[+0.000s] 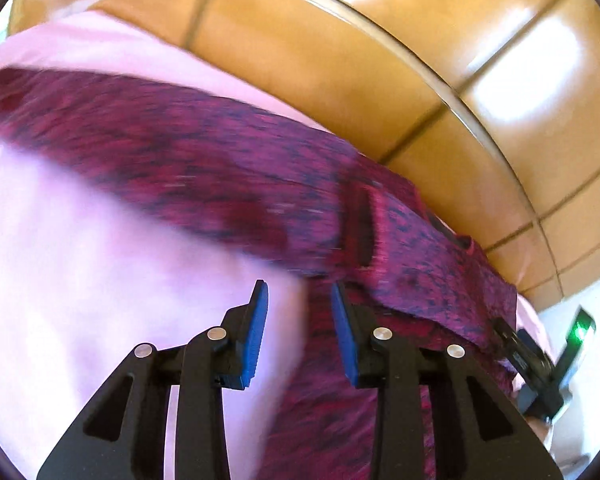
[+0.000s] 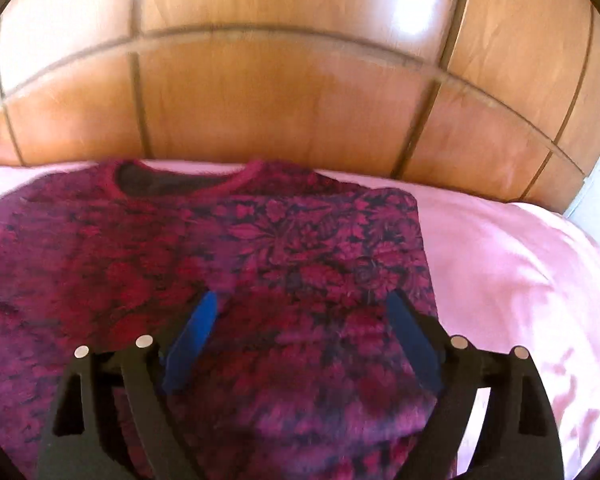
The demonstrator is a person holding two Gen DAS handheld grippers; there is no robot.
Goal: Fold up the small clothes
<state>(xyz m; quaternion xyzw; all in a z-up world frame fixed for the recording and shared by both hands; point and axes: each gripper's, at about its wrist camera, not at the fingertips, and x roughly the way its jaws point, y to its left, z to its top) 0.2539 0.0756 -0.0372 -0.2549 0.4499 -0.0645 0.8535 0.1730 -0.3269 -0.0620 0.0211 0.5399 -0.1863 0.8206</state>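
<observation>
A magenta top with a dark floral print (image 2: 300, 240) lies flat on a pink sheet (image 2: 500, 272), its round neckline (image 2: 180, 180) towards the wooden panel. Its right side looks folded in over the body. My right gripper (image 2: 302, 300) hovers over the lower middle of the top, open wide, with nothing between its blue pads. In the left wrist view, the top (image 1: 220, 168) runs as a blurred band across the sheet (image 1: 60, 260). My left gripper (image 1: 298, 292) is open by a narrow gap over the top's edge and holds nothing.
A glossy brown wooden panel with dark seams (image 2: 300, 100) rises right behind the sheet (image 1: 340, 60). At the right edge of the left wrist view, a black device with a green light (image 1: 578, 332) sits past the top.
</observation>
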